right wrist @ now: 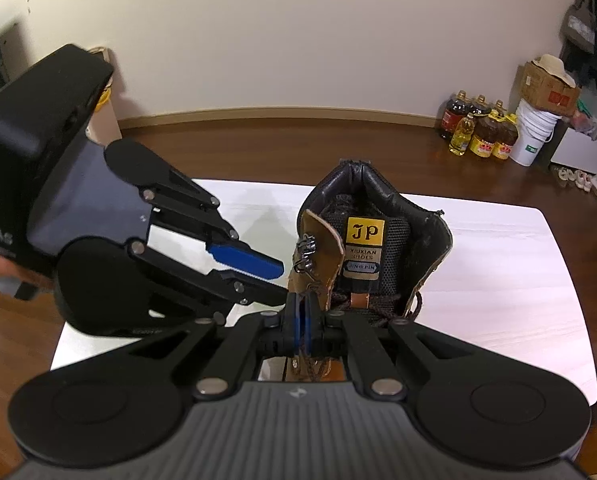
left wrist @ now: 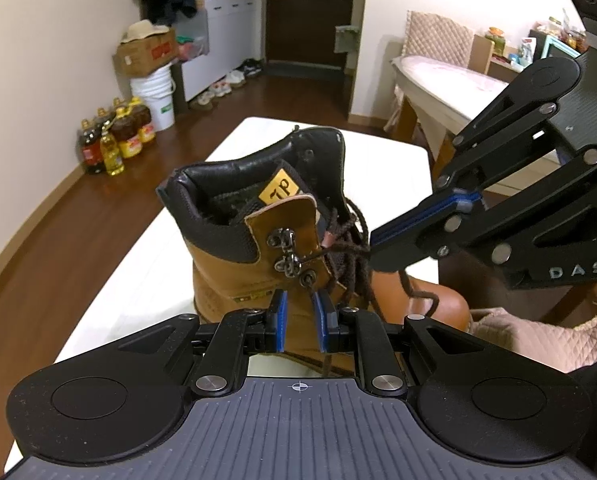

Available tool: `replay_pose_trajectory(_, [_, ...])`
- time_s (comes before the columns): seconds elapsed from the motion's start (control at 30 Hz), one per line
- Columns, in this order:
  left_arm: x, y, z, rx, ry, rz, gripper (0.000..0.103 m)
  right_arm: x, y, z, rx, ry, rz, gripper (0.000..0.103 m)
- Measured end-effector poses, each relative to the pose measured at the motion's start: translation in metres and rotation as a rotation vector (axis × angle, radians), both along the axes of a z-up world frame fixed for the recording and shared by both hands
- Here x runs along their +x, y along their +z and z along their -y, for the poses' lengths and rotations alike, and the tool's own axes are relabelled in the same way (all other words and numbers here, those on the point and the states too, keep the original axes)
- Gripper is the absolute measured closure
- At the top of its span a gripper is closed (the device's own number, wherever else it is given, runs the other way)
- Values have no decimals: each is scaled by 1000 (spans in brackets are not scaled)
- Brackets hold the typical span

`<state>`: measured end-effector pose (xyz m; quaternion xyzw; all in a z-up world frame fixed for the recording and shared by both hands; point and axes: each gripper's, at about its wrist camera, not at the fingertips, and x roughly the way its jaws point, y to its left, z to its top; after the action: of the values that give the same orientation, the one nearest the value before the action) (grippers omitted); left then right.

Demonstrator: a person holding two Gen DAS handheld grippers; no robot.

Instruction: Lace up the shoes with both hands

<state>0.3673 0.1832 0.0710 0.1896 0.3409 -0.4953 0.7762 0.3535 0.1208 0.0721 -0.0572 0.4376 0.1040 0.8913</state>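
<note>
Room: wooden floor [left wrist: 78, 216], pale walls, a dark door [left wrist: 310, 12] at the far end, oil bottles [left wrist: 116, 140] and a white bucket [left wrist: 154, 96] against the wall.
Surface: white table [right wrist: 498, 264], it carries the boot under both of your grippers.
Boot: tan work boot [left wrist: 234, 276] with a black padded collar, standing upright on the table; the yellow tongue label [right wrist: 365, 231] faces your right camera.
Lace: dark brown lace [left wrist: 352, 248], threaded through the lower eyelets and loose over the tongue; one strand runs from the metal hooks [left wrist: 284, 252] across to your right gripper.
Left gripper: your left gripper [left wrist: 300, 320] sits low against the side of the boot, just below the hooks; its blue pads stand partly apart.
Left jaws: the boot's eyelet flap and a hanging piece of lace lie in the gap between them; I cannot tell if the pads press on anything.
Right gripper: your right gripper [right wrist: 301, 322] has its pads almost fully together, and a strand of the lace passes between them.
Right jaws: they pinch the lace just in front of the boot's lacing edge; in the left wrist view the strand looks taut from the hooks to the tips.
Relation: the two grippers are near each other, the left one on the hook side of the boot, the right one over the laced front.
</note>
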Motion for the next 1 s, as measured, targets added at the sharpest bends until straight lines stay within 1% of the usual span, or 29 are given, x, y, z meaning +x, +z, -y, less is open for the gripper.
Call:
replay_pose_trajectory(0.67, [1, -2, -2, -5, -10, 0, 86, 6, -4, -5, -1, -18, -5, 100])
replay_pose_trajectory(0.83, [2, -4, -1, 12, -23, 34, 87, 12, -9, -6, -1, -15, -9, 100])
replay_pose_trajectory(1.0, [4, -4, 5, 55, -80, 102, 87, 20, -12, -5, -14, -11, -12, 100])
